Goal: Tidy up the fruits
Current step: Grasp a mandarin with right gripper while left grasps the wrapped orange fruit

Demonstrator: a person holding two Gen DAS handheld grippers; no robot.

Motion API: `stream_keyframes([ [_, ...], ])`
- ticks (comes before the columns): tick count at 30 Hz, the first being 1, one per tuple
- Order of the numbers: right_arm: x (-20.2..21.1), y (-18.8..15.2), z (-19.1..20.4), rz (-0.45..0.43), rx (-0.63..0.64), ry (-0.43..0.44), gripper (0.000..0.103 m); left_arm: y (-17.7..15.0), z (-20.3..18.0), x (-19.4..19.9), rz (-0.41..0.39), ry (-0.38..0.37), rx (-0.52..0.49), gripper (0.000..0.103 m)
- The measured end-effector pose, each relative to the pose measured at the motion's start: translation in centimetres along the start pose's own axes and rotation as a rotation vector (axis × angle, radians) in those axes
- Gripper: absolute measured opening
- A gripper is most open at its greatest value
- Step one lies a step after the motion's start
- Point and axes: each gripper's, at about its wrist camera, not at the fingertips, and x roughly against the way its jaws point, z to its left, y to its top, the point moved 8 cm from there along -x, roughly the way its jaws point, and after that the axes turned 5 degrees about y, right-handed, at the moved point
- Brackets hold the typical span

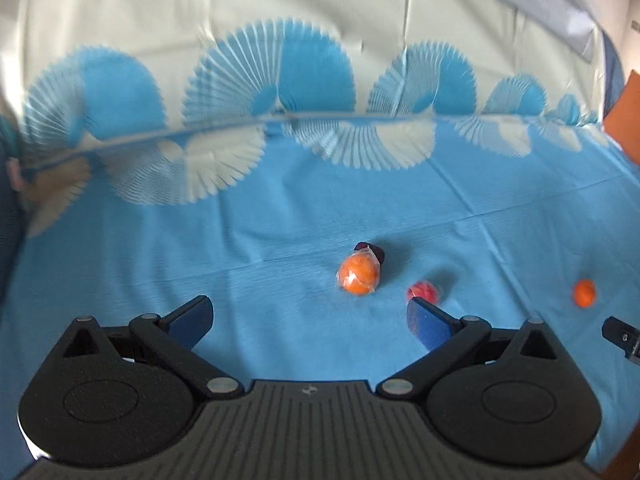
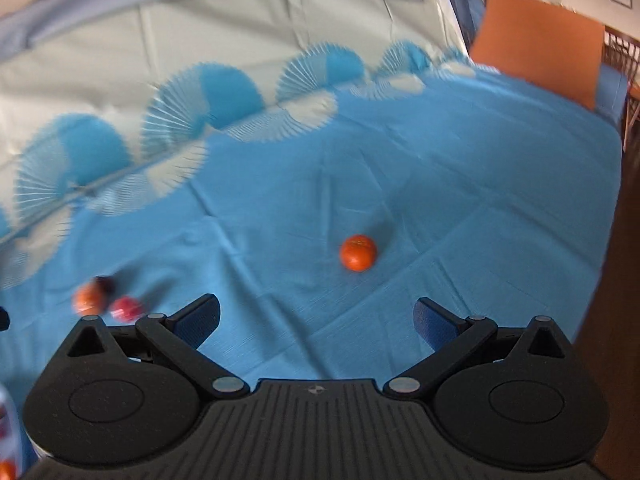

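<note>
- Left claw [image 1: 310,316] spread wide above the blue cloth [image 1: 280,240], nothing between its blue-padded fingers [image 1: 192,320].
- Ahead of it, slightly right of centre: a plastic-wrapped orange [image 1: 358,274] lying on the cloth, with a dark fruit [image 1: 376,252] touching its far side.
- Just right of that pair, a red fruit [image 1: 423,291], partly hidden behind the tip of the right-hand finger.
- Further right and well apart, a bare orange [image 1: 584,293]; below it at the frame edge, a black piece of the other tool [image 1: 622,336].
- Right claw [image 2: 316,316] likewise wide apart and holding nothing, hovering over the same cloth.
- In the right wrist view, the bare orange straight ahead of the gap between the fingers, alone on the blue surface.
- Far left in that view, blurred: the wrapped orange, dark fruit and red fruit clustered close together.
- Along the far side, a fan-pattern border in white and blue [image 1: 248,80], then plain pale fabric [image 1: 200,0].
- At the far right corner, an orange-brown flat board [image 2: 540,40] standing at the cloth's edge.
- Both views softened by blur.
</note>
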Motion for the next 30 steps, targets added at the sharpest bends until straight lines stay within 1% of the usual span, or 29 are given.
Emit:
stream_keyframes([
  [2,-3.1,0.2,-0.6,0.024,-0.01,-0.03,0.102,0.3,-0.4,-2.9,0.039,-0.012,0.003,0.103],
  [3,-4.5,0.2,-0.8,0.036,-0.016,-0.031,0.102,0.3,-0.7,-4.4,0.055,-0.014,-0.002,0.103],
  [7,-9.1,0.7,-1.6,0.055,-0.014,-0.064,0.102,0.3,-1.9,-8.1,0.083,-0.004,-0.043,0.103],
  [11,-12.5,1.0,-2.6,0.067,-0.001,-0.097,0.102,0.7,-2.9,-10.5,0.107,-0.002,-0.062,0.103],
  [13,-13.9,0.9,-3.3,0.073,-0.002,-0.124,0.102,0.7,-3.1,-11.4,0.139,0.004,-0.073,0.103],
  [14,-14.0,1.1,-3.4,0.049,0.013,-0.132,0.099,0.8,-3.0,-11.7,0.143,0.02,-0.079,0.103],
  [15,-14.1,1.3,-3.2,0.03,0.037,-0.133,0.092,0.9,-2.9,-11.7,0.129,0.034,-0.078,0.095],
  [16,-13.9,1.4,-2.9,0.007,0.064,-0.119,0.07,1.0,-2.8,-11.5,0.124,0.023,-0.068,0.067],
  [17,-13.7,1.4,-2.4,-0.006,0.091,-0.096,0.046,0.9,-3.0,-11.3,0.144,-0.037,-0.05,0.046],
  [18,-13.5,1.4,-2.0,-0.007,0.118,-0.081,0.034,0.9,-3.0,-11.0,0.165,-0.07,-0.027,0.041],
  [19,-13.5,1.4,-1.6,0.0,0.13,-0.062,0.035,0.9,-2.9,-10.6,0.157,-0.064,-0.01,0.041],
  [21,-13.2,1.4,-1.4,0.011,0.13,-0.064,0.035,1.0,-2.7,-9.6,0.119,-0.04,-0.033,0.04],
  [22,-12.9,1.4,-1.3,0.015,0.12,-0.062,0.035,0.9,-2.6,-9.0,0.122,-0.033,-0.037,0.04],
  [24,-11.4,1.8,-0.9,0.007,0.092,-0.036,0.035,0.4,-2.2,-7.5,0.143,-0.041,-0.015,0.04],
  [27,-8.3,2.5,0.9,-0.029,0.098,0.036,0.035,-0.5,-1.0,-3.6,0.134,-0.039,0.011,0.041],
  [30,-3.9,2.8,3.6,-0.059,0.121,0.124,0.035,-1.9,0.8,1.0,0.132,-0.028,0.039,0.041],
])
